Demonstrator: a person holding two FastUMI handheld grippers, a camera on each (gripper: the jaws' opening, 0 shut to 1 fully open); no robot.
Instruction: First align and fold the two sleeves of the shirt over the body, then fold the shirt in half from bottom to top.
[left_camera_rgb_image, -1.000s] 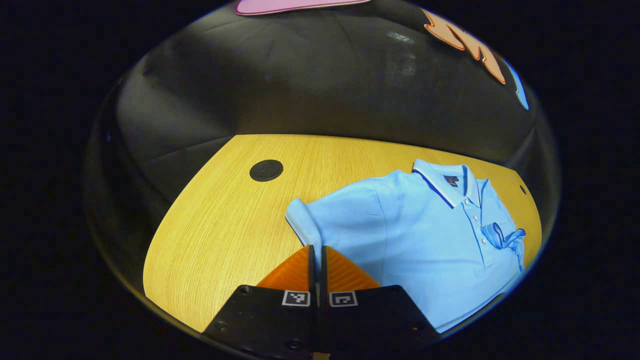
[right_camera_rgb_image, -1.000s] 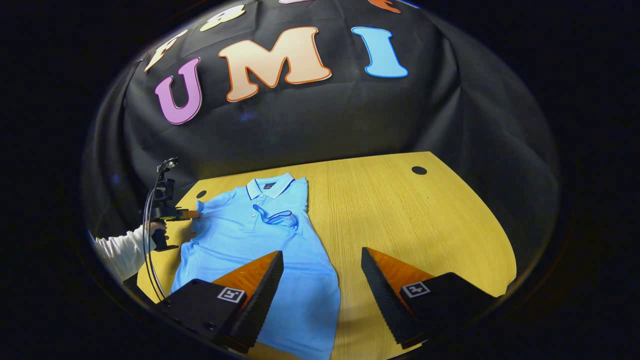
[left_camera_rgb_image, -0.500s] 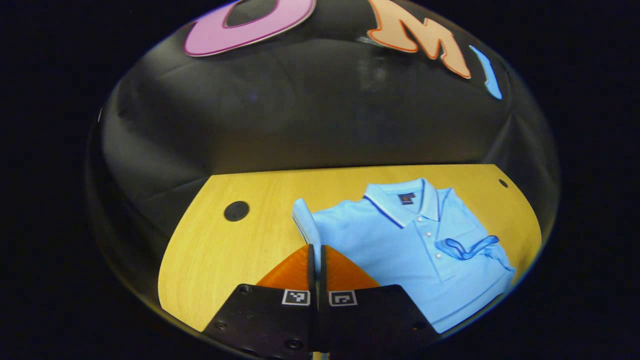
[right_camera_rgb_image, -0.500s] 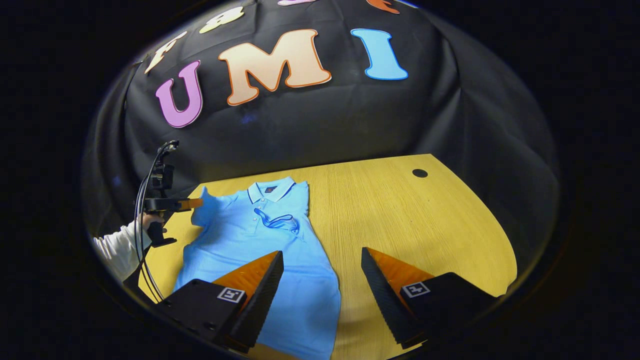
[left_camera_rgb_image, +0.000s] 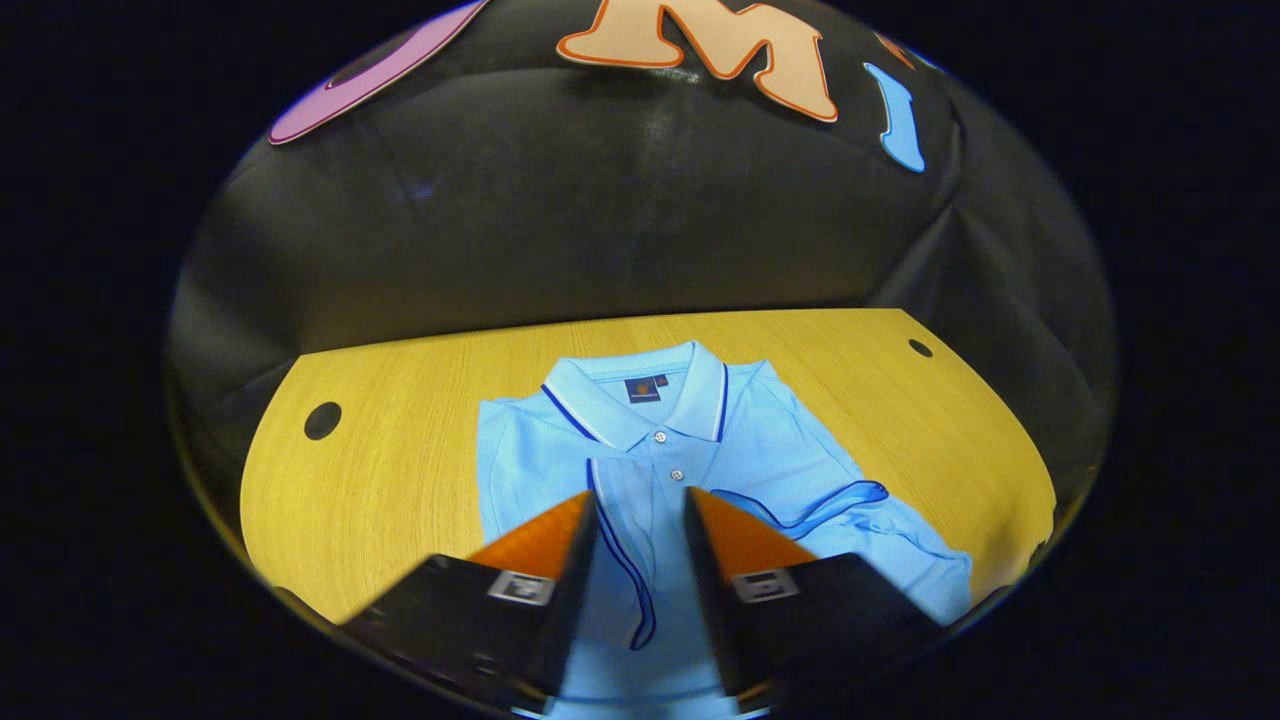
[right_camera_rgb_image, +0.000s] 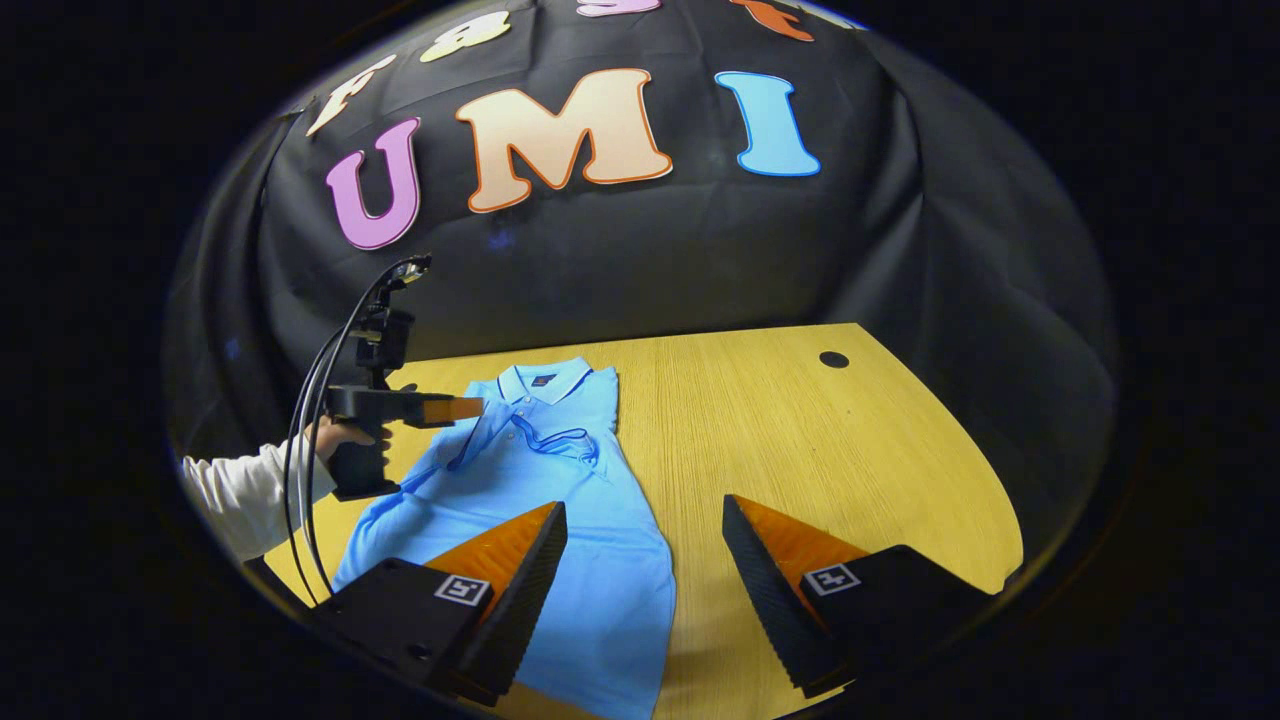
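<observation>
**Polo shirt: second sleeve laid over the chest**

Polo shirt (left_camera_rgb_image: 700, 450) lies on the wooden surface (left_camera_rgb_image: 400, 440). A second ago clenched on the sleeve (left_camera_rgb_image: 620, 530), the left gripper (left_camera_rgb_image: 637, 520) has carried it toward 12 o'clock and released. Right gripper (right_camera_rgb_image: 645, 545) hangs spread, empty. Bottom-to-top fold likely follows.

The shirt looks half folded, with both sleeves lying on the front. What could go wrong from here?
Two things, I'd guess. The left gripper is open right above the sleeve it laid on the shirt; lifting away, a finger could snag the cloth and drag the fold open. The other sleeve lies rumpled and slanted, so the two may not line up, and the bottom-to-top fold by the open right gripper could come out lumpy.
</observation>
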